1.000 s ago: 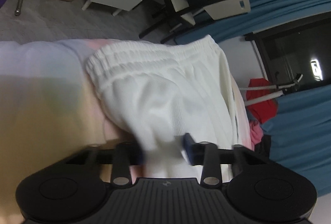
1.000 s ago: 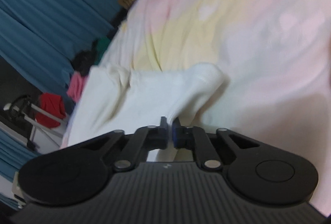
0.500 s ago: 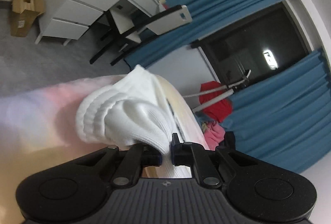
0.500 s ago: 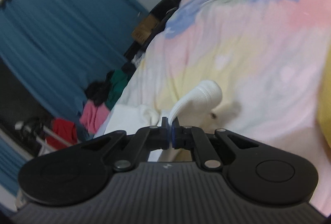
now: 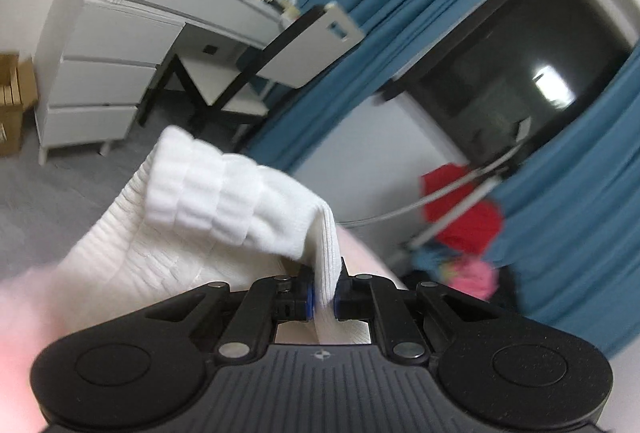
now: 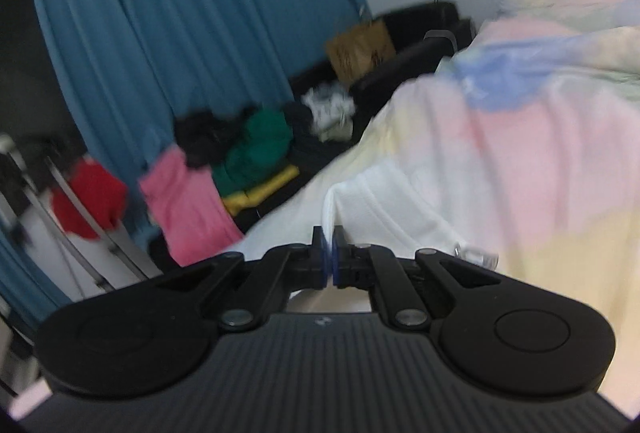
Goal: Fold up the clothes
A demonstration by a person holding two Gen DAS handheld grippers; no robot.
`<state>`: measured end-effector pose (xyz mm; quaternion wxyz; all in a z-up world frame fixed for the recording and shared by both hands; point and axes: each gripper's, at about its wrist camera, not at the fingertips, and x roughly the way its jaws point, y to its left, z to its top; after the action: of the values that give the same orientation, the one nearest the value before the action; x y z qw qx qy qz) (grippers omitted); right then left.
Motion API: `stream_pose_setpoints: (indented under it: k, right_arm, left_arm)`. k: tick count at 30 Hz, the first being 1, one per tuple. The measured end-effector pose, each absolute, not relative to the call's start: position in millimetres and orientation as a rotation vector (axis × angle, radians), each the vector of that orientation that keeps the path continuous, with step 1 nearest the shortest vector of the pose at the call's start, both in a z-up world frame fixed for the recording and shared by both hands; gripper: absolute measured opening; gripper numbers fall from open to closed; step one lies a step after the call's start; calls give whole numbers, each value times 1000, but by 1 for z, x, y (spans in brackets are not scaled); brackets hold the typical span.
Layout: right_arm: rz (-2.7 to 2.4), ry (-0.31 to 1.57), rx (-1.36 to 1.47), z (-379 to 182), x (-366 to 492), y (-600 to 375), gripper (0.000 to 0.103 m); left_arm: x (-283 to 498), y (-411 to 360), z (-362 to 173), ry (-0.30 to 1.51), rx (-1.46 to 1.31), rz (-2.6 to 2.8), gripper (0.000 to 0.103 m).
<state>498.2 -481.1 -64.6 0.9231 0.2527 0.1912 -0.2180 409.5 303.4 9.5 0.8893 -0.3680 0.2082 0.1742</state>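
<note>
Our left gripper has its jaws clamped on a thick fold of the white shorts — the ribbed waistband bunches just ahead of the jaws and to their left, lifted above the pastel bedspread. Our right gripper is pinched tight on a thin edge of the same shorts, which spread ahead and to the right of its jaws over the bedspread. Left of those jaws lies a clothes pile — beyond it, blue curtains.

no words or numbers to read anywhere, marks on the brown cardboard box too blurry to make out
</note>
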Motion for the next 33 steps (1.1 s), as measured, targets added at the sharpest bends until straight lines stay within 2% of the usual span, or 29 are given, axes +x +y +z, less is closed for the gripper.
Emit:
stream_pose_setpoints:
  k: [5,11,15,16,17,18,19,20,22,25,27,30,33]
  right_arm:
    - [-480,480,416,-117,578,-466,6]
    - [-428,460,426,-135,589,-474,10]
    - [-298,442,589,-126,566,-496,30]
    - [-282,427,614,-122,554,-499,34]
    - [-276,407,626,-118,540,-501,45]
    - [-267,387,644,-115,524,-503,59]
    - [-256,367,673,-114,507,-506,68]
    - [-244,347,703,-112,489,-508,70]
    - [-232,330,789,-116,453,-514,72]
    - [-214,319,961,-135,396,-520,72]
    - [-200,325,1069,-158,364,-516,72]
    - [-179,354,1200,-195,327,-505,72]
    - [-141,447,1212,-206,338,-497,72]
  left_arm:
    - [497,295,-34,572,-653,457,11]
    - [509,286,-49,593,-594,473,16]
    - [481,284,-36,564,-606,421,26]
    - [468,285,-31,551,-605,408,33]
    - [455,284,-25,532,-602,399,46]
    - [442,283,-20,525,-599,398,54]
    - [427,284,-16,520,-604,402,63]
    - [411,284,-13,515,-609,407,65]
    - [381,287,-15,534,-656,379,71]
    - [334,292,-22,551,-736,353,73]
    - [299,294,-35,547,-811,359,81]
    - [274,305,-64,579,-934,341,81]
    - [267,312,-84,553,-1018,312,80]
